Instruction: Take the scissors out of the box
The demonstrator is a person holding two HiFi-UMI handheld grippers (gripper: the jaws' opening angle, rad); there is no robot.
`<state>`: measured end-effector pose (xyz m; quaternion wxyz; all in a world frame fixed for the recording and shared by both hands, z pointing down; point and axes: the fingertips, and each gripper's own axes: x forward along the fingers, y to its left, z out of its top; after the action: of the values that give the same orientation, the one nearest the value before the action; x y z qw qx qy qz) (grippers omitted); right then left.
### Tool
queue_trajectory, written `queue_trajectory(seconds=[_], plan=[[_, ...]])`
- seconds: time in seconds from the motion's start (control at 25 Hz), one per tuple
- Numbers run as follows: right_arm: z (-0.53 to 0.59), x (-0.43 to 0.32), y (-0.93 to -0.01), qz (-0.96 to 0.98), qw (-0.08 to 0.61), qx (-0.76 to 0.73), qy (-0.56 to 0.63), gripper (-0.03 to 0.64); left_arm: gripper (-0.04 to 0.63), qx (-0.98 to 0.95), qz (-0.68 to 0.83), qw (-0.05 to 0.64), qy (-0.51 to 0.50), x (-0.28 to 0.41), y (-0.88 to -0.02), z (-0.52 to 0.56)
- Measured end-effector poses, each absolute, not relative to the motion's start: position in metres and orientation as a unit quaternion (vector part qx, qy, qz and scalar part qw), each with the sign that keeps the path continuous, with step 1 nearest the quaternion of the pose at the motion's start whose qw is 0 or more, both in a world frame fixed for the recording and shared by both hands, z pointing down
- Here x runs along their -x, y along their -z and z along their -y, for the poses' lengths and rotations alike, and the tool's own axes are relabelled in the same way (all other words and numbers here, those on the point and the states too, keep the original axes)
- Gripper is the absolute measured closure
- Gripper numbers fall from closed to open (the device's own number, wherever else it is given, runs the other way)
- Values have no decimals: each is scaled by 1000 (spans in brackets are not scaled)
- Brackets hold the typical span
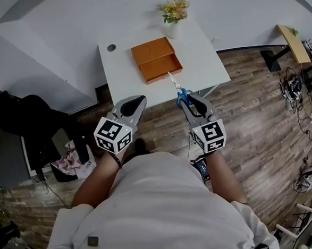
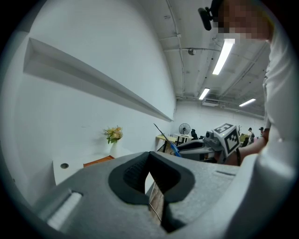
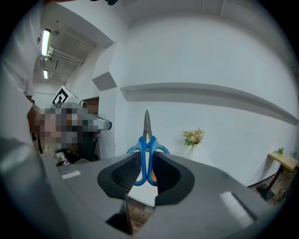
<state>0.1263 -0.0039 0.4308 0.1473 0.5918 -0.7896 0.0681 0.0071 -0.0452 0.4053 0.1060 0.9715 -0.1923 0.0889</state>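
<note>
The scissors (image 1: 178,88) are out of the box (image 1: 157,59), over the table's (image 1: 121,70) front edge. The right claw (image 1: 188,101) pinches their blue handles. The left claw (image 1: 138,102) is closed and empty. The lift-out looks done; next they need a gentle set-down on bare table.

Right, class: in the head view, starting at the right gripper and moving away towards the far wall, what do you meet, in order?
right gripper → scissors → orange box → vase of flowers
</note>
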Motion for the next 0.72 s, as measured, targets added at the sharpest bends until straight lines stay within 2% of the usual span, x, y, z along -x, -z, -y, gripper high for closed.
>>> queue_trajectory(seconds=[0.44, 0.72], plan=[[-71, -166, -437, 804, 139, -573, -74, 517, 591, -968, 212, 106, -87, -49, -412, -23], [-115, -171, -442, 811, 134, -564, -72, 517, 591, -964, 232, 105, -79, -48, -412, -64]])
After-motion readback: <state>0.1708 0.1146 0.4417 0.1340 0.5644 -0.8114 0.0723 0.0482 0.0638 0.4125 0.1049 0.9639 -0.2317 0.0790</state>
